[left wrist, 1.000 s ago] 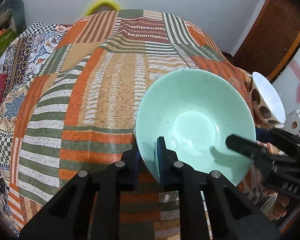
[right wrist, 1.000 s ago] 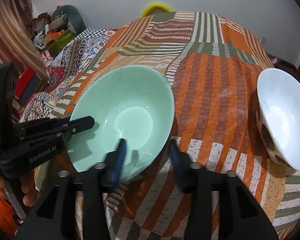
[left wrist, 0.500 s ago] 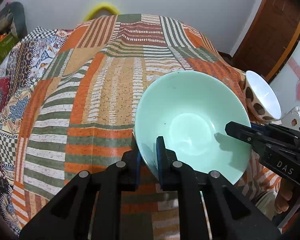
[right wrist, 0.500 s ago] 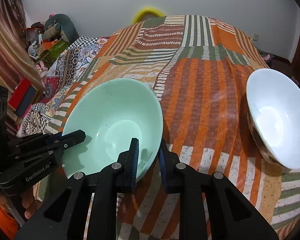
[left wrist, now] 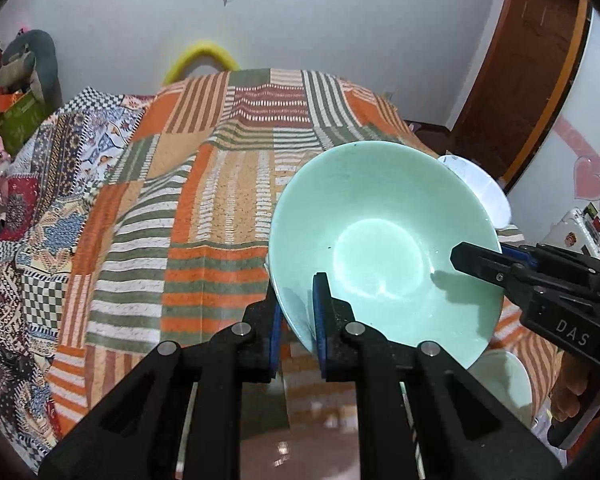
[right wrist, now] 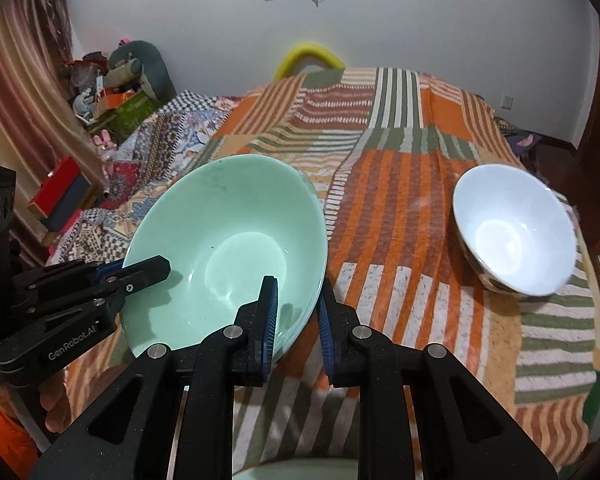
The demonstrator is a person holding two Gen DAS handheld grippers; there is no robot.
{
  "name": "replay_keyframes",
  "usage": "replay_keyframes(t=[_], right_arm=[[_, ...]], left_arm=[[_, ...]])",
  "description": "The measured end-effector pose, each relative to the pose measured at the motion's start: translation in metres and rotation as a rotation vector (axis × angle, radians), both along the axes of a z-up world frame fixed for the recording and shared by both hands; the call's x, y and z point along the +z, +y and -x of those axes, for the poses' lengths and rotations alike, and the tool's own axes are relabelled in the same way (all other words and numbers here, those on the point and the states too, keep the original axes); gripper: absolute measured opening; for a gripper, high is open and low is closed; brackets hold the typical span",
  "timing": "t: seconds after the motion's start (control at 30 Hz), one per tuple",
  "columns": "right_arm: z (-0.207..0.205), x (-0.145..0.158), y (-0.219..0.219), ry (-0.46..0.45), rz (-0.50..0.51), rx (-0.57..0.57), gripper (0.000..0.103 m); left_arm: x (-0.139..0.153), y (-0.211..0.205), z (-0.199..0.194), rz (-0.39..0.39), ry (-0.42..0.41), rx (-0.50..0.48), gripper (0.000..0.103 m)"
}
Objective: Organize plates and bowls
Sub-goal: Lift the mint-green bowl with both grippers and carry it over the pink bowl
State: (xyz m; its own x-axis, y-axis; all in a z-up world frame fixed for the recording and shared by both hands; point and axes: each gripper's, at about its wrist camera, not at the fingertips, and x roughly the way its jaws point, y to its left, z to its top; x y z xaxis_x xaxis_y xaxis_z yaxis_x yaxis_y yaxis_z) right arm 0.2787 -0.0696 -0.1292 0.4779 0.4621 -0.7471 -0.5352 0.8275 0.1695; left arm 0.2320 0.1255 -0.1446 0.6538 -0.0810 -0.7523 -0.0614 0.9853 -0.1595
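Both grippers, left [left wrist: 296,316] and right [right wrist: 296,312], clenched the glossy, round mint-green bowl [left wrist: 380,240]'s rim, now raised off the striped patchwork bedspread [left wrist: 220,200].

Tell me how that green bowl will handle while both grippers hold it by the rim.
The green bowl looks glazed and glossy, so the pads probably slip easily. It seems rigid ceramic, likely breakable if dropped. The left gripper and right gripper pinch only the thin rim, so it may tilt.

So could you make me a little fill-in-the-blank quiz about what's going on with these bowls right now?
1. Both grippers clamp the rim of the ____ bowl.
2. The white bowl sits on the striped ____.
3. The left gripper and the right gripper are both ____ on that rim.

Missing words: green; blanket; shut
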Motion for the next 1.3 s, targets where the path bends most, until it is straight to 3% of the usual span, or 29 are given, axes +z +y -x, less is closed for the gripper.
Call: replay_keyframes(t=[0.37, 0.67, 0.97, 1.3], right_arm=[[0.054, 0.028, -0.007, -0.048, -0.058, 0.028, 0.018], [0.09, 0.035, -0.011, -0.066, -0.095, 0.049, 0.018], [0.116, 0.025, -0.01, -0.055, -0.103, 0.073, 0.018], [0.136, 0.002, 0.005, -0.002, -0.075, 0.104, 0.018]], left_arm=[[0.039, -0.006, 0.071, -0.015, -0.059, 0.018, 0.013], [0.051, -0.011, 0.121, -0.021, -0.08, 0.03, 0.013], [0.043, -0.009, 0.154, -0.035, -0.066, 0.044, 0.013], [0.008, 0.004, 0.17, -0.029, 0.018, 0.074, 0.014]])
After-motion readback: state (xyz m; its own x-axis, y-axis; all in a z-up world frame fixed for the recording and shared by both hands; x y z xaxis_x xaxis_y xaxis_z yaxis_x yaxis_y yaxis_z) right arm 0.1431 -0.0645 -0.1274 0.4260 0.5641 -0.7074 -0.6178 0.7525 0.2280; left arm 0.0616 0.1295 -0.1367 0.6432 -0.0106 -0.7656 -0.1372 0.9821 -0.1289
